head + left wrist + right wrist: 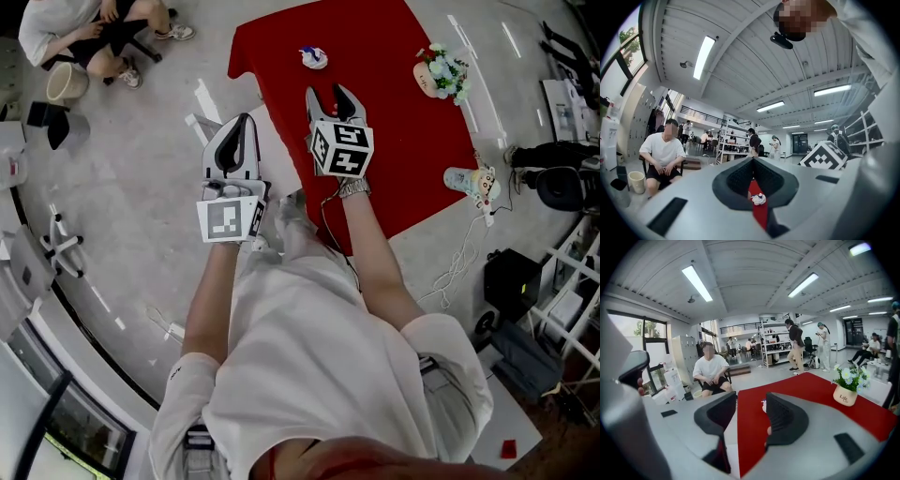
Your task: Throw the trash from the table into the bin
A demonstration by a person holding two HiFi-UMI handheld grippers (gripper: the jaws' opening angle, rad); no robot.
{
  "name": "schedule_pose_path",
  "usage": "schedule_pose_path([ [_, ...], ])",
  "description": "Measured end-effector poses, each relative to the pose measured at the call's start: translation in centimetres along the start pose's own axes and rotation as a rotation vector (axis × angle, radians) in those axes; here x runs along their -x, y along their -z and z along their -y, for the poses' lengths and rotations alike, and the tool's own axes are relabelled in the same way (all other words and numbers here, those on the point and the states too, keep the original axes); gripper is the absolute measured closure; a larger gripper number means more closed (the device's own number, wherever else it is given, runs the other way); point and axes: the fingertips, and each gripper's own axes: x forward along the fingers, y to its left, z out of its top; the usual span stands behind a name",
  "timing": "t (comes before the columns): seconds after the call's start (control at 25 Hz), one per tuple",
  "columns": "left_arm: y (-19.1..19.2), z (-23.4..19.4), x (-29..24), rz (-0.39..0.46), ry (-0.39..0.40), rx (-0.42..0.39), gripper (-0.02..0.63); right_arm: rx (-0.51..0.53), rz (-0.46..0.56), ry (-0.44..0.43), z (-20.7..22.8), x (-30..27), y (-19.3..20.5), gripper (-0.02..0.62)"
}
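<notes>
**A:** Which step was in hand?

**B:** The reach, by my reading. Nothing had been picked up. The trash [313, 58], a crumpled white scrap with bits of blue and red, lay untouched on the red table [403, 131], near its far end.

**A:** And the claws?

**B:** The right claw [330, 94] hung over the table with its jaws well apart and nothing between them. The trash sat at roughly its 12 o'clock, clear of the tips. The left claw [246, 120] was off the table's left edge, over the floor, with its tips closed together and nothing in them.

**A:** Anything crowding the pick?

**B:** No. A flower pot [441, 73] stood at about 3 o'clock from the right claw, and a small figurine [473, 183] at about 4 o'clock by the table's right edge. Both were well apart from the trash.

**A:** Where was the bin?

**B:** A pale round bucket [66, 82] stood on the floor at about 10 o'clock in the head view, beside a seated person and well away from the table. I took it for the bin, though I couldn't be sure.

**A:** What did the next move call for?

**B:** The open right claw needed to go forward and down until the scrap lay between its jaws, then close gently, since crumpled stuff slips. After that would come the long carry leftward to the bucket.
</notes>
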Motion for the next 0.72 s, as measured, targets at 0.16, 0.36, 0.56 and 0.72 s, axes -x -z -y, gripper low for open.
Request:
schedule_pose_path([
  [0.16,0.5,0.3,-2.5,-0.022,-0.023,0.015,0.601,-0.015,-0.066,0.022,3.2,-4.1,1.3,0.383],
  [0.36,1.3,0.0,-5.1,-0.045,-0.028,0.005,0.601,-0.018,-0.144,0.047,5.0,-8.7,2.4,0.376],
  [0.56,2.6,0.7,-7.8,-0.049,-0.031,0.001,0.601,0.027,-0.227,0.024,6.3,-12.1,4.2,0.353],
  [0.72,4.3,0.1,-9.5,-0.080,-0.045,0.007,0.601,0.045,-0.269,0.010,6.8,-14.3,5.4,0.353],
])
